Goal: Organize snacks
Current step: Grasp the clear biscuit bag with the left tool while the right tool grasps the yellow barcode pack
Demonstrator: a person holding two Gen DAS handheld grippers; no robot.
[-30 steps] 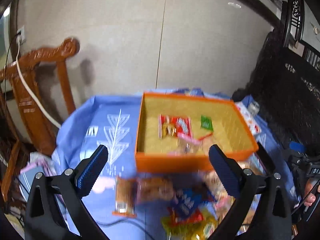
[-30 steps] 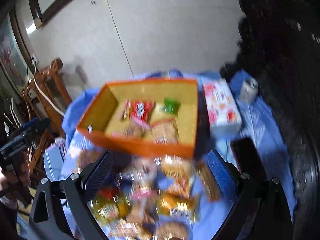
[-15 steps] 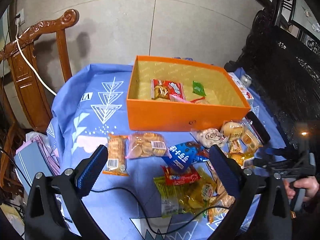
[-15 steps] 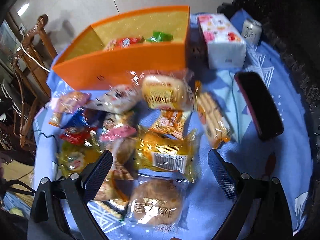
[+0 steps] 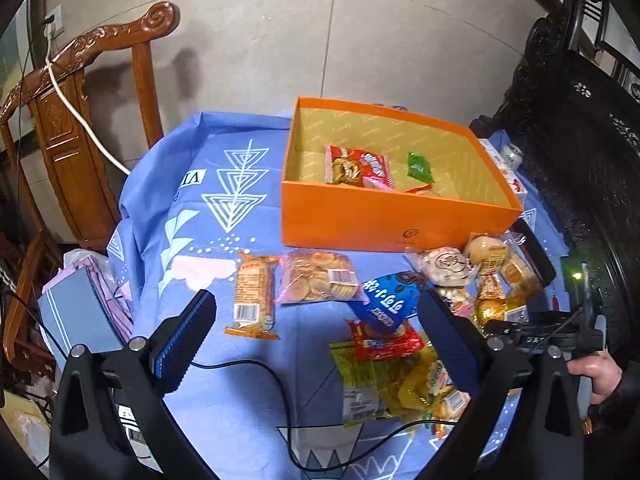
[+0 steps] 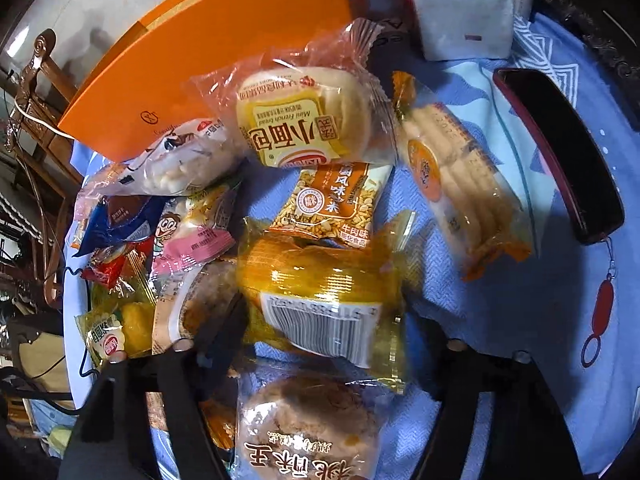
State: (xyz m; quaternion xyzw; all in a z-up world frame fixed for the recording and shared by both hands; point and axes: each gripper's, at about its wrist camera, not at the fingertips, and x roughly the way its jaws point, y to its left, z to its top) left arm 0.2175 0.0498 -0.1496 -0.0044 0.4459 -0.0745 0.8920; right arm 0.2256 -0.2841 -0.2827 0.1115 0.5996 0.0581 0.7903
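On the blue patterned tablecloth (image 5: 168,208), an open orange cardboard box (image 5: 384,216) holds a few packets, among them a red biscuit packet (image 5: 356,166) and a small green sachet (image 5: 419,166); most wrapped snacks lie loose in front of it. Left gripper (image 5: 316,334): fingers wide apart, empty, held above the cloth, facing a long orange cracker packet (image 5: 254,294) and a clear bag of round biscuits (image 5: 318,276). Right gripper (image 6: 332,344): low over the pile, fingers apart on either side of a translucent yellow cake packet with a barcode label (image 6: 324,300), not visibly closed on it. Behind this packet lie a mini French bread packet (image 6: 304,120) and a packet of wafer sticks (image 6: 456,176). Step judged in hand: reaching for a pick. Next move calls for closing on the yellow packet's body without pinching neighbouring wrappers, then carrying it into the box.
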